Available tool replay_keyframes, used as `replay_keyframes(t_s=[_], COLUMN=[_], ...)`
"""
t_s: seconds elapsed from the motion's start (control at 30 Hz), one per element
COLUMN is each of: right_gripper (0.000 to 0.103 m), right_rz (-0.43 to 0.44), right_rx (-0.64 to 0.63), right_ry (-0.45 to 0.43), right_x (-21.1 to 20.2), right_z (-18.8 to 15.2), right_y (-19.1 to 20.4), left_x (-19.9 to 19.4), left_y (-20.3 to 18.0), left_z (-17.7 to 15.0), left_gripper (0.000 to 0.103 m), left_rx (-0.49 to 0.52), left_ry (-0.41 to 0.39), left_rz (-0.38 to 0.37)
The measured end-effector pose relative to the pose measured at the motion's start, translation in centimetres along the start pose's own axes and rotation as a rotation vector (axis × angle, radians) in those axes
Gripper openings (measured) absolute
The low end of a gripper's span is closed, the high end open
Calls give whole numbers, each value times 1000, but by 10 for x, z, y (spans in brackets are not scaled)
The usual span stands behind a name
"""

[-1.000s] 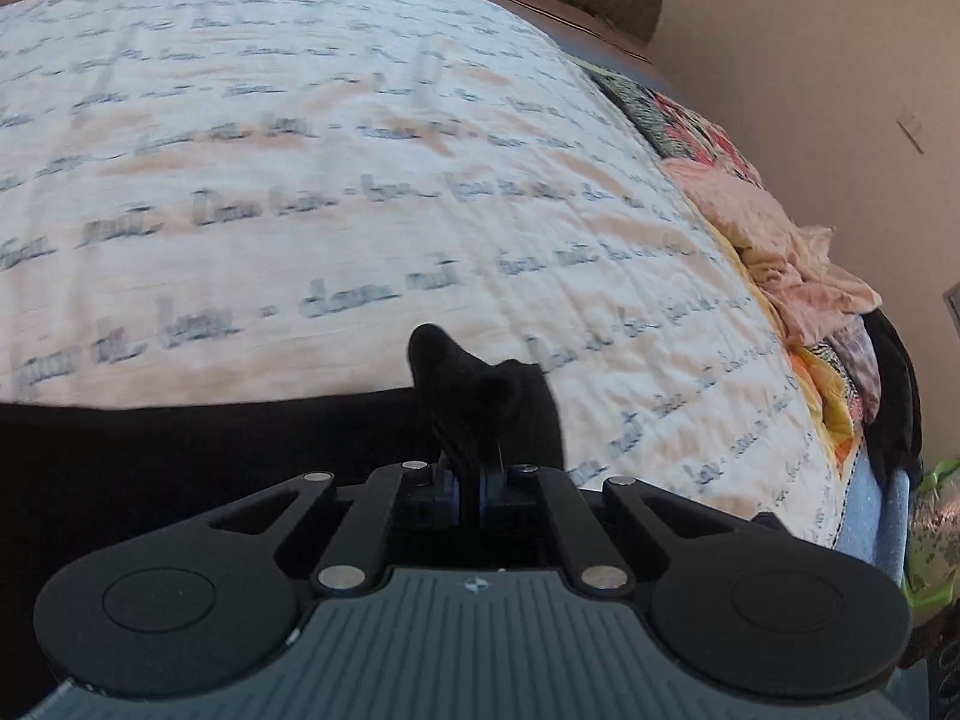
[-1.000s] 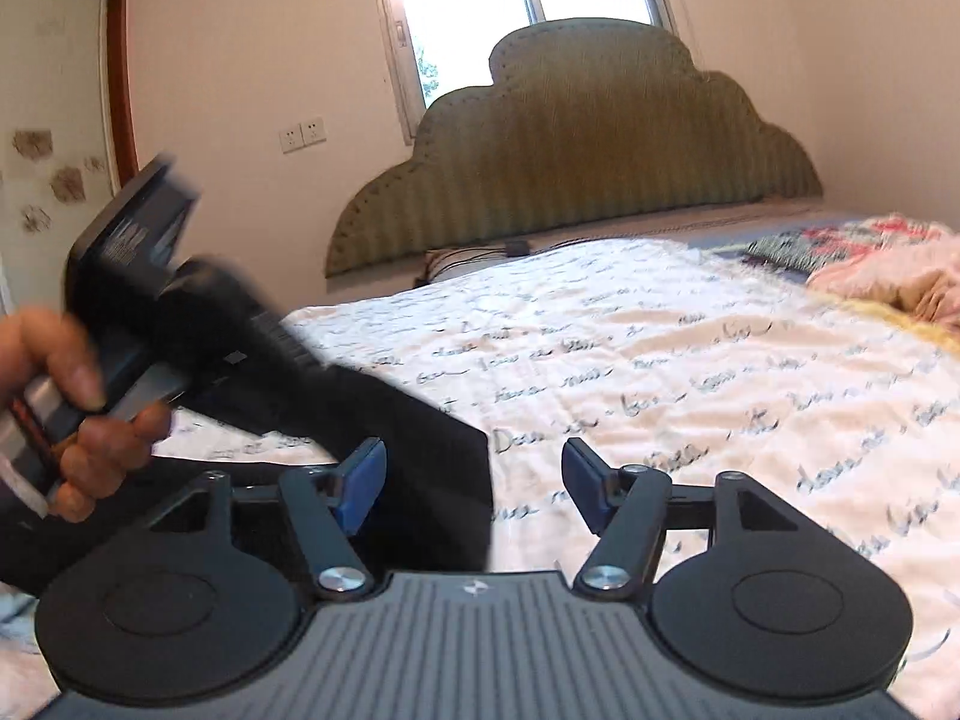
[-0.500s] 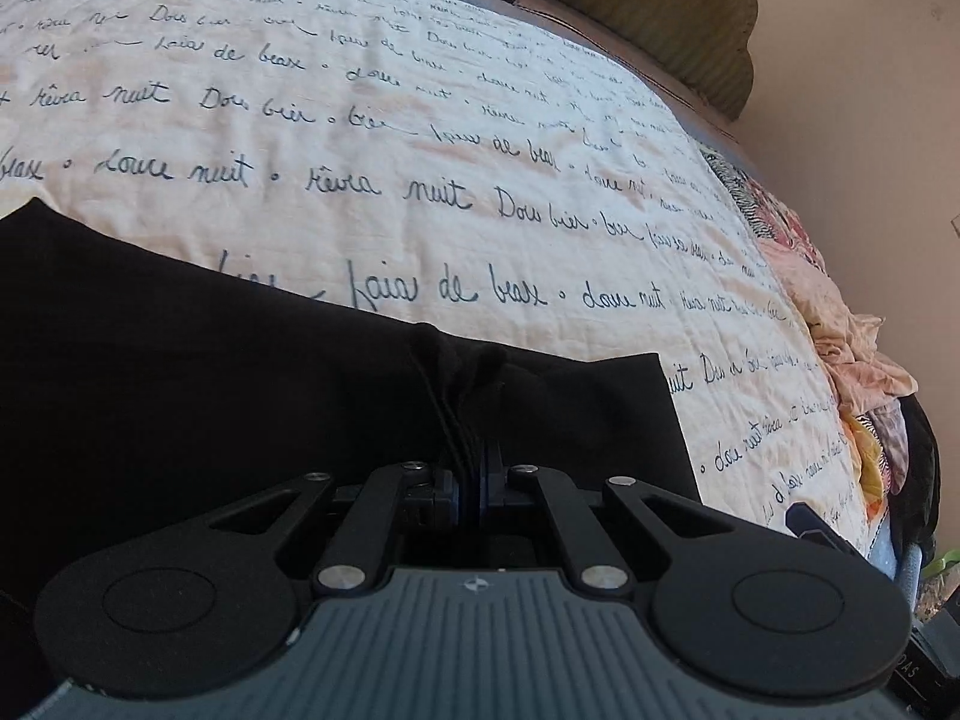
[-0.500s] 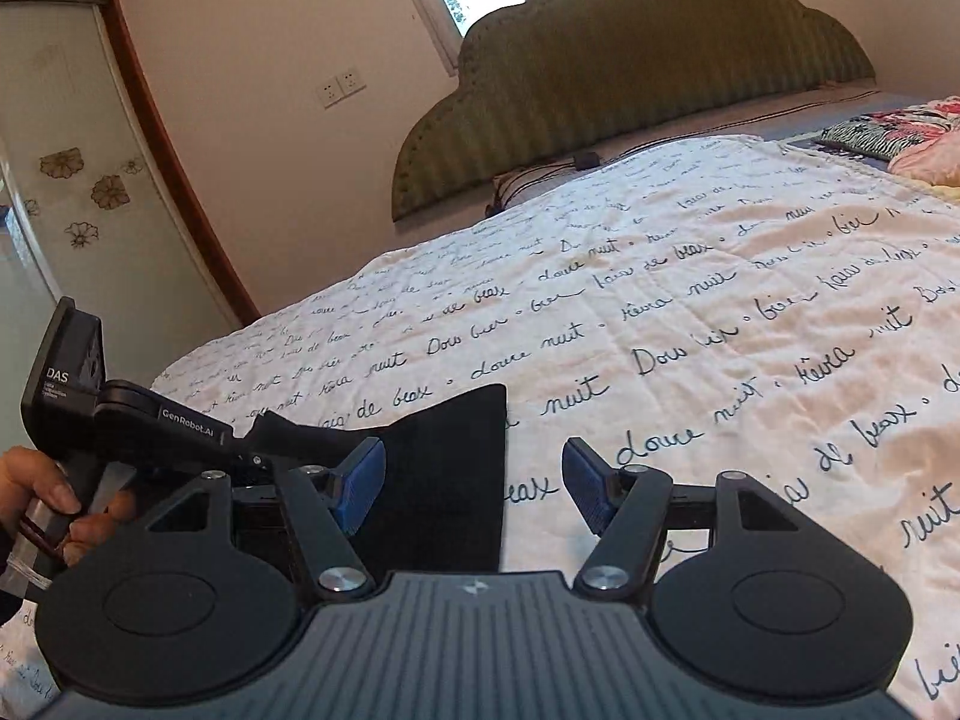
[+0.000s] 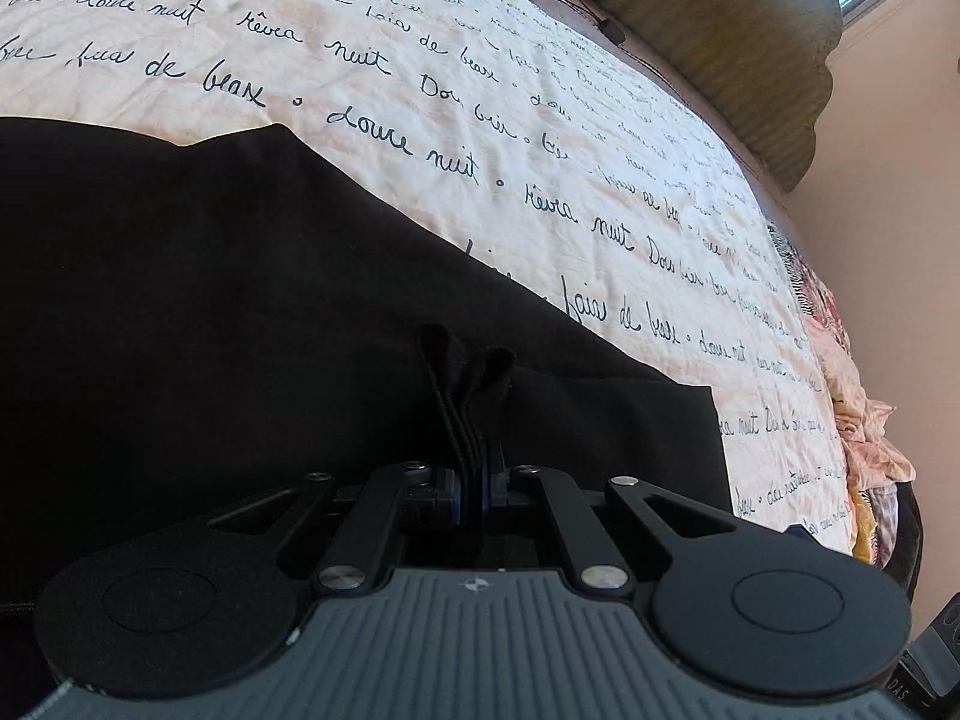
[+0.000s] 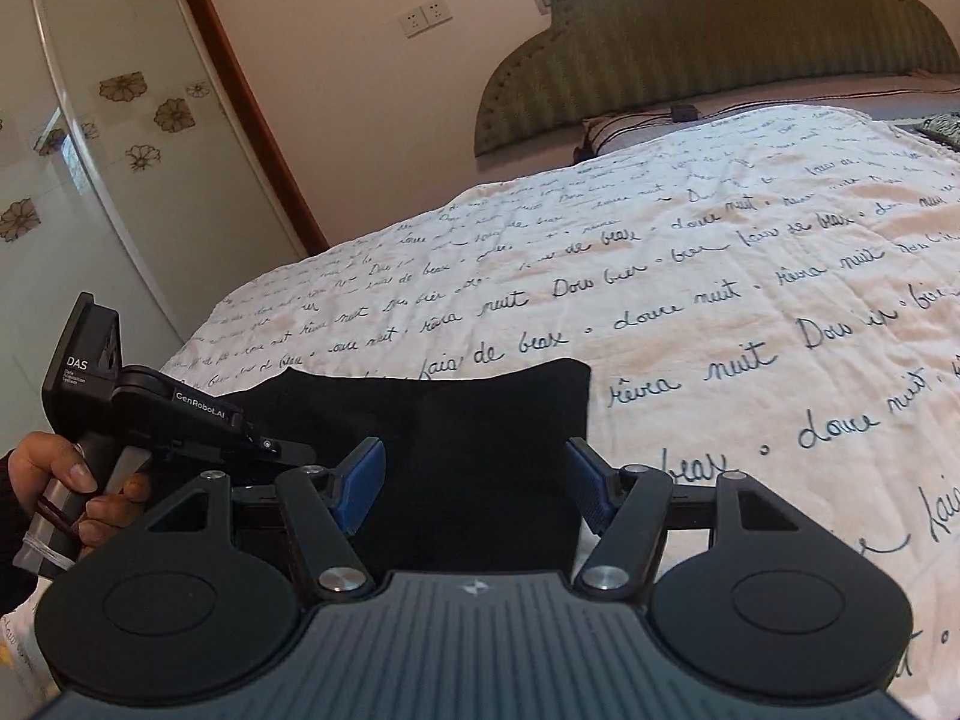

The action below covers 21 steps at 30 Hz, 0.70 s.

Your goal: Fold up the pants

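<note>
The black pants [image 5: 210, 312] lie spread on the white script-printed bedspread [image 5: 540, 120]. My left gripper [image 5: 474, 480] is shut on a bunched edge of the pants [image 5: 465, 372], whose layers stick up between the pads. In the right wrist view the pants [image 6: 492, 420] end in a squared edge just beyond my right gripper [image 6: 477, 474]. That gripper is open, its blue pads [image 6: 360, 480] standing wide over the cloth without pinching it. A person's hand [image 6: 66, 480] holds the left tool low at the pants' left side.
A green padded headboard [image 6: 720, 30] closes the far end of the bed, with a cable and plug [image 6: 684, 114] below it. Crumpled pink and patterned clothes [image 5: 864, 420] lie at the bed's right edge. A flower-printed glass door [image 6: 120, 120] stands on the left.
My left gripper has carried the pinched pants edge across and down, and the black cloth now lies flat on the bed. The right gripper stayed open while its view swung left.
</note>
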State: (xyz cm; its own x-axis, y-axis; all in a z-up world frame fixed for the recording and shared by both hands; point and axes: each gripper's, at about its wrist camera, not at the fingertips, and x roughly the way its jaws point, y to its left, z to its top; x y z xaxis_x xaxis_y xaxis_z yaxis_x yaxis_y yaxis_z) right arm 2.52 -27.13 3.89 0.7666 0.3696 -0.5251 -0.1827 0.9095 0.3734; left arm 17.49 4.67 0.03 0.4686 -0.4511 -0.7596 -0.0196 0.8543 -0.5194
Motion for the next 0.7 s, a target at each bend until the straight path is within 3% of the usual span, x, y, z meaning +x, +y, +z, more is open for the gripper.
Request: replay_keyframes(t_s=[0.03,0.07,0.17,0.27,0.4,0.53,0.7], right_gripper=[65,65,65,65,68,68,71], right_rz=[9,18,50,103,155,210,204], right_rx=[-5,-7,21,124,260,253,320], right_ry=[5,12,45,106,223,209,232], right_x=[2,6,21,40,68,61,61], right_z=[0,1,1,1,-11,-21,6], right_y=[4,7,11,5,-9,-20,-10], left_x=[1,3,4,-13,-53,-102,-150], left_y=[2,5,20,33,54,82,120], left_z=[0,0,1,0,-2,-10,-20], left_gripper=[10,22,21,24,36,43,45], left_rx=[-5,-12,-70,-102,-114,-123,-187], left_ry=[6,12,38,22,-54,-171,-257], left_rz=[-2,-7,-73,-87,-55,27,113])
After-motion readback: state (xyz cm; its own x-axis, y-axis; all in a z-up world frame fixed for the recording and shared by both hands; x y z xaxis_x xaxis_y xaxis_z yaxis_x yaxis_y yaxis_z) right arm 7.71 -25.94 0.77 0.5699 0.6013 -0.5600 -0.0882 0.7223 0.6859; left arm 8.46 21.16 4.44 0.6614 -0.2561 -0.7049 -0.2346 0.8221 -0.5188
